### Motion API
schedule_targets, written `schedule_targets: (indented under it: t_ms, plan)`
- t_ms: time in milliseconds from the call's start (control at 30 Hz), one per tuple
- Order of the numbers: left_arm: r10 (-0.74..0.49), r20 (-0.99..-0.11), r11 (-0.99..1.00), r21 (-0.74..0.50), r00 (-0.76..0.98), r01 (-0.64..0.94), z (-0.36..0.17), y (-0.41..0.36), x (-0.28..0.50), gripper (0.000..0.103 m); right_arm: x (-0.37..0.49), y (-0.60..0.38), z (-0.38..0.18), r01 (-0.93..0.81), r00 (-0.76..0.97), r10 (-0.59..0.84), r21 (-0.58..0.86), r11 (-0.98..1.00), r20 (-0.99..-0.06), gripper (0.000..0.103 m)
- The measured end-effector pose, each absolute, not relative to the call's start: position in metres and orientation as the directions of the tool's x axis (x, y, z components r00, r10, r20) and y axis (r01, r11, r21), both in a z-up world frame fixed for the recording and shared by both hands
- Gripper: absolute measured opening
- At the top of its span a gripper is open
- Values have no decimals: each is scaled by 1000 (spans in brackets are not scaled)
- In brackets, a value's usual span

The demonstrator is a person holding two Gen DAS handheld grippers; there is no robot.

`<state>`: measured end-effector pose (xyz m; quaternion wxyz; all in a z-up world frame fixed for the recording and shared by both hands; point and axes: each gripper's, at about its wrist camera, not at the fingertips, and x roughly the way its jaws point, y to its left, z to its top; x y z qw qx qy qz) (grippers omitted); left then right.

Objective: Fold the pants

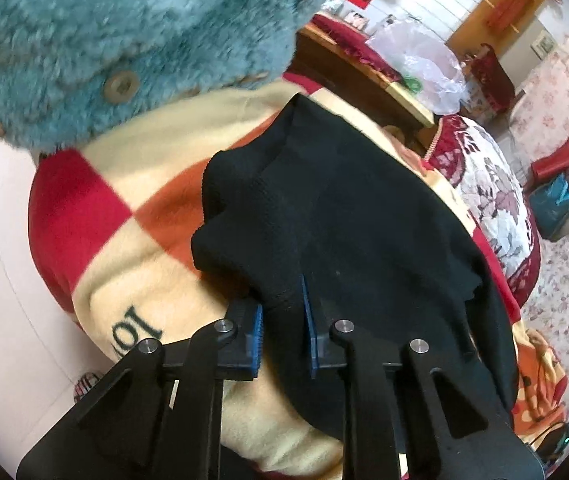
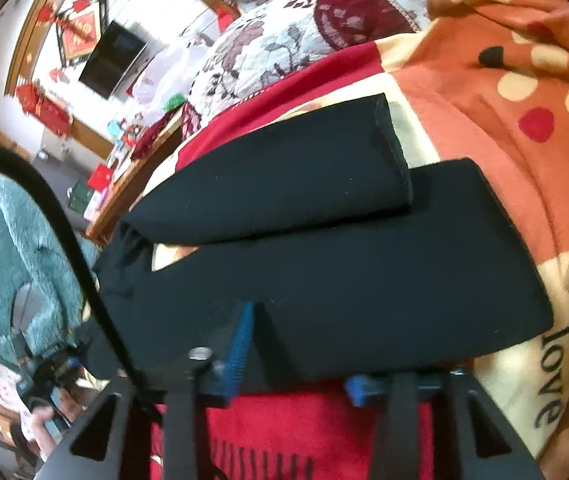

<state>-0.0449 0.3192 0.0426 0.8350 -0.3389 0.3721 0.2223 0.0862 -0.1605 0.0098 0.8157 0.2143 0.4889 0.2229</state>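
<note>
Your black knit pants [image 1: 344, 200] lie on the soft checked blanket [image 1: 124, 208] of red, orange and cream squares, which carries dark lettering near its edge. In the left wrist view the fabric is bunched at the near end, and a raised fold of it sits between the 2 blue pads [image 1: 258, 332] of your left gripper [image 1: 282, 320]. The pads stand close together with that fold pinched between them, so your left gripper is clenched on the pants.

In the right wrist view the pants show as 2 legs lying side by side, the farther leg resting partly on the nearer one, with a sliver of blanket visible between them at the left. Your right gripper [image 2: 292, 364] sits at the near edge of the nearer leg. One blue pad [image 2: 240, 340] presses against a ridge of cloth, while the other pad [image 2: 356, 390] shows just below the hem. Whether both pads bear on the fabric, you cannot tell from here.

Your teal fleece sleeve [image 1: 124, 40] with round buttons fills the upper left of the left wrist view. A red and white floral cushion [image 2: 276, 40] lies beyond the blanket.
</note>
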Motion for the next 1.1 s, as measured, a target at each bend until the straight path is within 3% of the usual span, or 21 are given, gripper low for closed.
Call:
schedule_targets:
  t_ms: [33, 167, 467, 633, 700, 800, 867, 1100]
  plan:
    - [124, -768, 681, -395, 628, -617, 46, 319, -44, 14, 86, -162, 10, -153, 420, 583, 579, 801, -695, 22]
    - [131, -744, 716, -386, 655, -582, 63, 319, -43, 12, 82, -158, 18, -189, 420, 588, 567, 802, -692, 14]
    - [150, -740, 714, -378, 656, -590, 69, 337, -61, 12, 52, -144, 34, -257, 352, 649, 597, 760, -675, 13]
    - [141, -792, 719, -331, 594, -611, 43, 338, -61, 12, 52, -149, 5, -182, 291, 597, 570, 801, -747, 13]
    - [144, -800, 715, -323, 582, -620, 37, 336, -63, 14, 53, -162, -6, -106, 261, 628, 625, 773, -733, 14]
    - [166, -807, 710, -302, 567, -637, 36, 334, -65, 23, 50, -175, 1, -96, 295, 584, 585, 806, -756, 21]
    - [172, -811, 705, -295, 559, -645, 37, 336, -67, 28, 47, -180, 6, -84, 306, 530, 532, 842, -791, 35]
    - [228, -811, 715, -237, 540, -658, 53, 337, -83, 32, 45, -209, 37, -23, 412, 355, 380, 925, -839, 35]
